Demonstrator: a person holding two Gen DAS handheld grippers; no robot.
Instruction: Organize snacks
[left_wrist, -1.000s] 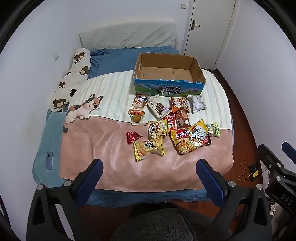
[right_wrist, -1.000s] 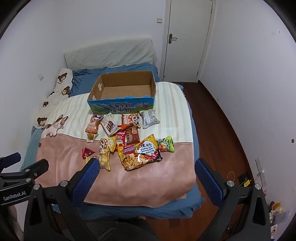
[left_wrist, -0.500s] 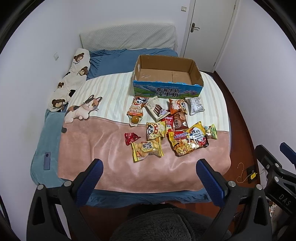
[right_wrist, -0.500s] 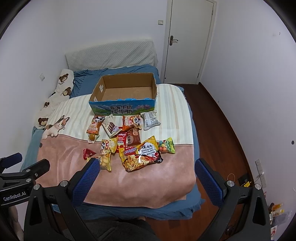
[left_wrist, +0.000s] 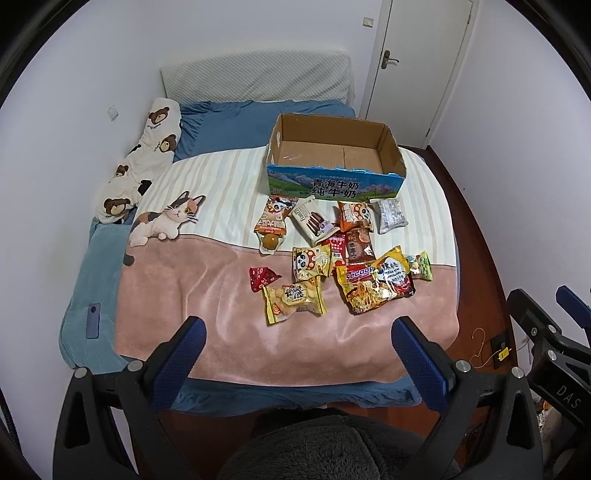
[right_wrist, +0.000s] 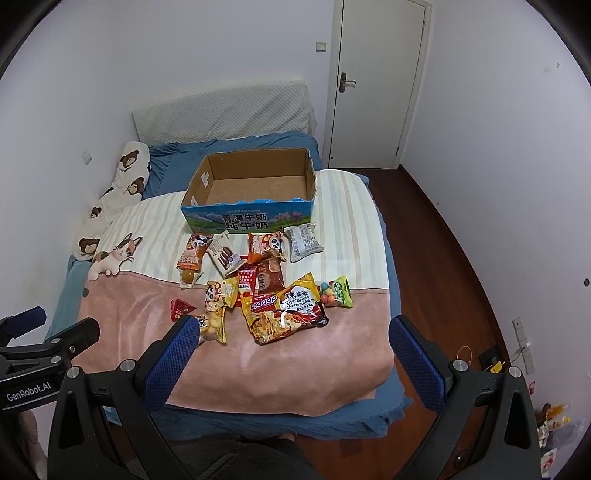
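Several snack packets lie in a loose pile on the bed, among them a large noodle packet, a yellow biscuit bag, a small red packet and a silver packet. An open cardboard box with an empty floor stands behind them. My left gripper and my right gripper are both open and empty, held above the foot of the bed, well short of the snacks.
The bed has a pink and striped blanket with a cat print, a bear-print pillow at the left and a phone on the blue sheet. A closed door and wooden floor lie at the right.
Both grippers have drawn back and risen a little, so the bed and snacks look slightly smaller and lower in view. Nothing on the bed has moved.
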